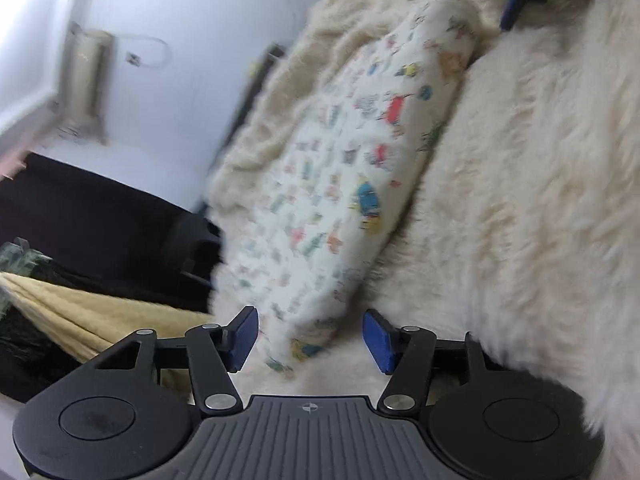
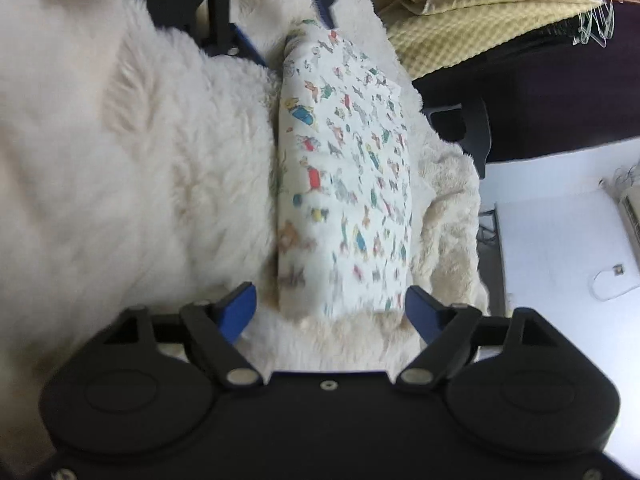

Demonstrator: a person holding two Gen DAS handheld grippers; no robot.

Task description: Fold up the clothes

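- Cream, shaggy fleece blanket (image 1: 520, 184) covers the surface under both grippers; its pile is long and rumpled, and the surface below it is hidden.
- A white garment printed with small coloured figures (image 1: 344, 184) lies on that fleece as a long, narrow folded bundle, seen again from the other end in the right wrist view (image 2: 348, 184).
- The left gripper (image 1: 310, 342) sits at one end of the bundle, its blue pads (image 1: 244, 338) spread apart on either side of the garment's end; neither pad presses on the cloth, so nothing is gripped.
- The right gripper (image 2: 332, 312) sits at the opposite end, its blue pads (image 2: 236, 312) spread wider than the bundle and clear of the cloth, so it holds nothing as well.
- Each gripper shows at the far end of the other's view, so the two face one another along the garment.
- A second fluffy cream layer (image 2: 448, 216) is bunched along the far long edge of the bundle.
- Beyond the fleece's edge lie a yellowish waffle-textured cloth (image 2: 460, 24), dark fabric (image 1: 92, 216) and a pale floor (image 2: 552, 232).
- Both views are motion-blurred, so finer detail of the print cannot be made out.
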